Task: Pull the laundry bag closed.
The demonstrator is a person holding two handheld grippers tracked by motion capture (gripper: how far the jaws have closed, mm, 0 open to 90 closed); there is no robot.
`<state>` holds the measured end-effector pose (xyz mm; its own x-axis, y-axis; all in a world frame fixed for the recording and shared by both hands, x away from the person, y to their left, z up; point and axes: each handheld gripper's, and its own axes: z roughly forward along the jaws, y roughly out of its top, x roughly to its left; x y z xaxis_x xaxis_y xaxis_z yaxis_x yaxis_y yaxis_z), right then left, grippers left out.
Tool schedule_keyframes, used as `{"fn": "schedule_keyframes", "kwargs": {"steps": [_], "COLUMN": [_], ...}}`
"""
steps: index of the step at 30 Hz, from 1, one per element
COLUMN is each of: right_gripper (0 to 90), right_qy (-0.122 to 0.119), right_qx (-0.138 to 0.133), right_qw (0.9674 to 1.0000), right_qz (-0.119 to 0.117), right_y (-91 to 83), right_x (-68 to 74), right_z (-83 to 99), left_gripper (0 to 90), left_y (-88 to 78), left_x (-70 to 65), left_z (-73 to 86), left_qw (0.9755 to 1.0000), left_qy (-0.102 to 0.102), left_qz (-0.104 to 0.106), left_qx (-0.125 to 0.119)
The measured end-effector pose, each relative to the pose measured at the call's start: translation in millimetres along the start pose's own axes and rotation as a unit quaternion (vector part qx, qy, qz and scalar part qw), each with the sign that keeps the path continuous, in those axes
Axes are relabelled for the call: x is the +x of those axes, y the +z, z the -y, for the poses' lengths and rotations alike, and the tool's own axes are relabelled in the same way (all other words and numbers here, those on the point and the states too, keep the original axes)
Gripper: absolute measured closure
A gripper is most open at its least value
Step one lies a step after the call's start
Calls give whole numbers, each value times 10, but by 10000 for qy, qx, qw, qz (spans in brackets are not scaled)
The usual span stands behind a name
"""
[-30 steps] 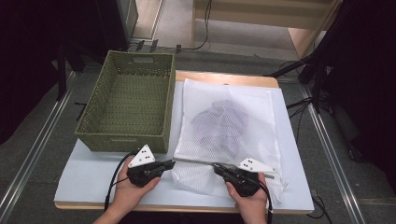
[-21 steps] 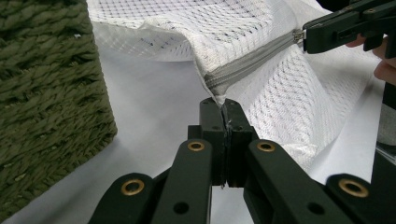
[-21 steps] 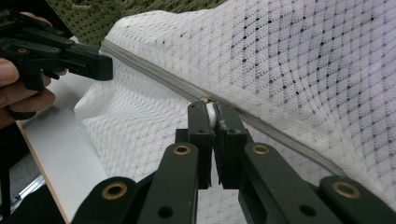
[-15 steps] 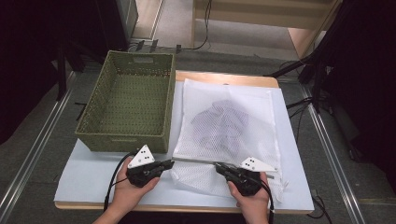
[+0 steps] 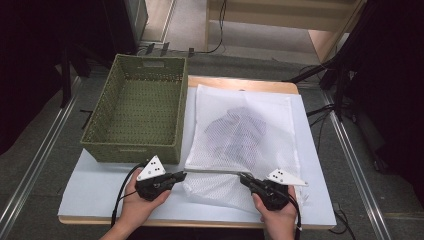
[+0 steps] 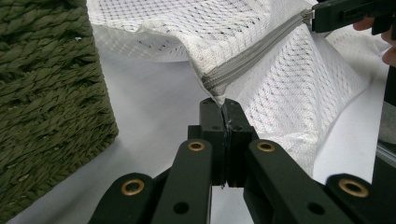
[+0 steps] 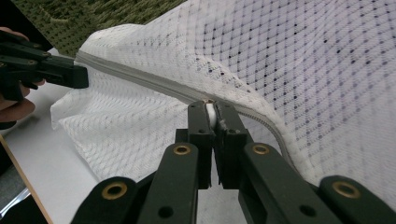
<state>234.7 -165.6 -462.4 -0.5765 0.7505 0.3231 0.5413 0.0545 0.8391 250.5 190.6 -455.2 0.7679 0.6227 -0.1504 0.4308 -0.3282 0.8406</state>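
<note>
A white mesh laundry bag (image 5: 240, 130) lies flat on the table with a dark garment (image 5: 237, 132) inside. Its grey zipper (image 5: 212, 171) runs along the near edge, lifted and stretched taut between both grippers. My left gripper (image 5: 182, 174) is shut on the bag's left zipper end (image 6: 219, 95). Toward the right end, my right gripper (image 5: 243, 176) is shut on a small white zipper pull (image 7: 211, 112). In the right gripper view the left gripper (image 7: 84, 77) holds the far end of the zipper (image 7: 140, 81).
A green woven basket (image 5: 135, 115) stands empty left of the bag, close to my left gripper. The white table top (image 5: 90, 190) has free room at the near left. Dark cables and metal rails run along the floor on both sides.
My right gripper has slid a little to the right along the zipper. The left gripper has stayed where it was.
</note>
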Motion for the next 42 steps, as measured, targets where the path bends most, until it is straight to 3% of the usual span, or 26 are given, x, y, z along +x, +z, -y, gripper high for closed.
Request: {"fn": "schedule_keyframes", "kwargs": {"steps": [21,42], "right_gripper": [875,875], "right_qy": [213,508], "right_qx": [-129,-284], "right_qw": [9993,9955], "right_qz": [287,741], "right_y": [-246,-715], "right_x": [-215,-560], "right_z": [29,128], "left_gripper": [900,900], "left_y": [-18,-13], "left_x": [-19,-11], "left_z": [3,19], "left_qw": [10000,9997], "left_qy": [-35,-122], "left_qz": [52,192], "left_qx": [8,68]}}
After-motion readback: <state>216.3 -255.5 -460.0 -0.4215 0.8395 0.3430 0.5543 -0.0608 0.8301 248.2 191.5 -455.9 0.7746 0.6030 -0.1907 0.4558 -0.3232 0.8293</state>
